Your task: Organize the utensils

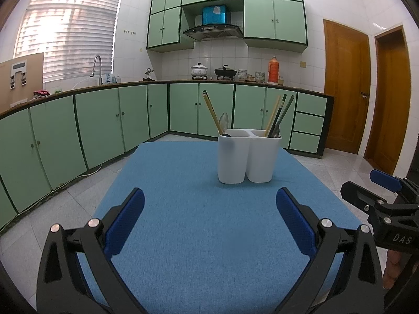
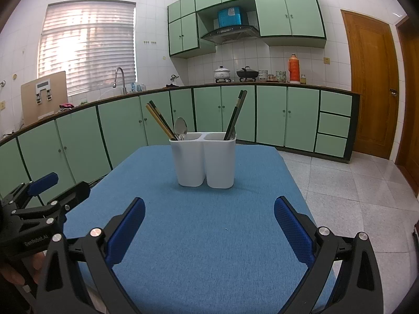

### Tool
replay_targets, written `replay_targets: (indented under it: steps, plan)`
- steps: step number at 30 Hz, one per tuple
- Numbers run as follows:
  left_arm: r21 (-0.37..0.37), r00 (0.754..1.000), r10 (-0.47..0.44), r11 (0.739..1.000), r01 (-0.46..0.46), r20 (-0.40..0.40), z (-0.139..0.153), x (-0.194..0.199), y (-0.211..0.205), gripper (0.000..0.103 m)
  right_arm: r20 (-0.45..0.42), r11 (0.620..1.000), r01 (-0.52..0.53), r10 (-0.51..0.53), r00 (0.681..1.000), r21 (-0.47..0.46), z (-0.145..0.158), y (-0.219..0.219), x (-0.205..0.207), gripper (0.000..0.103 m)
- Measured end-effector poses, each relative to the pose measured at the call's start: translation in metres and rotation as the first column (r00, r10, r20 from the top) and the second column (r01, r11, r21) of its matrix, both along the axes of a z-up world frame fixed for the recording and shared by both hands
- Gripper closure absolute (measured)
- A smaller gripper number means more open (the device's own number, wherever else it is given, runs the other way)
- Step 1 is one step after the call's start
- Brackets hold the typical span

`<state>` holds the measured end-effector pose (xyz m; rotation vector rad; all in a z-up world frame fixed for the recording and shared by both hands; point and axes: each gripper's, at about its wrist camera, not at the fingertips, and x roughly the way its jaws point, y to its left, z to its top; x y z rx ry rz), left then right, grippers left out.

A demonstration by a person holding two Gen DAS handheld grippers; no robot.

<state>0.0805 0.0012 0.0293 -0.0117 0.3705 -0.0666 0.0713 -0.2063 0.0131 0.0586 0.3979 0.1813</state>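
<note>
The left gripper (image 1: pixel 209 219) hovers low with jaws wide over the blue cloth-covered table (image 1: pixel 183 235). Ahead, mid-table, stands the white two-compartment plastic utensil holder (image 1: pixel 248 157) with chopsticks and spoons. The right gripper (image 2: pixel 209 222) gapes equally; only its view shows the holder's right compartment spoon nearly hidden.

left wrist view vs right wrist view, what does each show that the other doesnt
Only the left wrist view shows the right gripper from outside, at its right edge, and a second wooden door beyond the first.

Only the right wrist view shows the left gripper from outside, at its left edge, and a wide stretch of floor tiles right of the table.

Both show the white two-compartment holder standing on the blue cloth, chopsticks and a spoon in each compartment, and each camera's own jaws open with nothing between them.
</note>
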Motion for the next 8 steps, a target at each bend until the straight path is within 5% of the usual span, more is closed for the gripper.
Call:
replay_targets:
  steps: [8]
  plan:
    - [-0.001,1.000,0.002,1.000,-0.002,-0.001,0.0000,-0.0001,0.0003,0.005,0.000,1.000,-0.001,0.001,1.000,-0.001,-0.0005,0.0006,-0.0001,0.006]
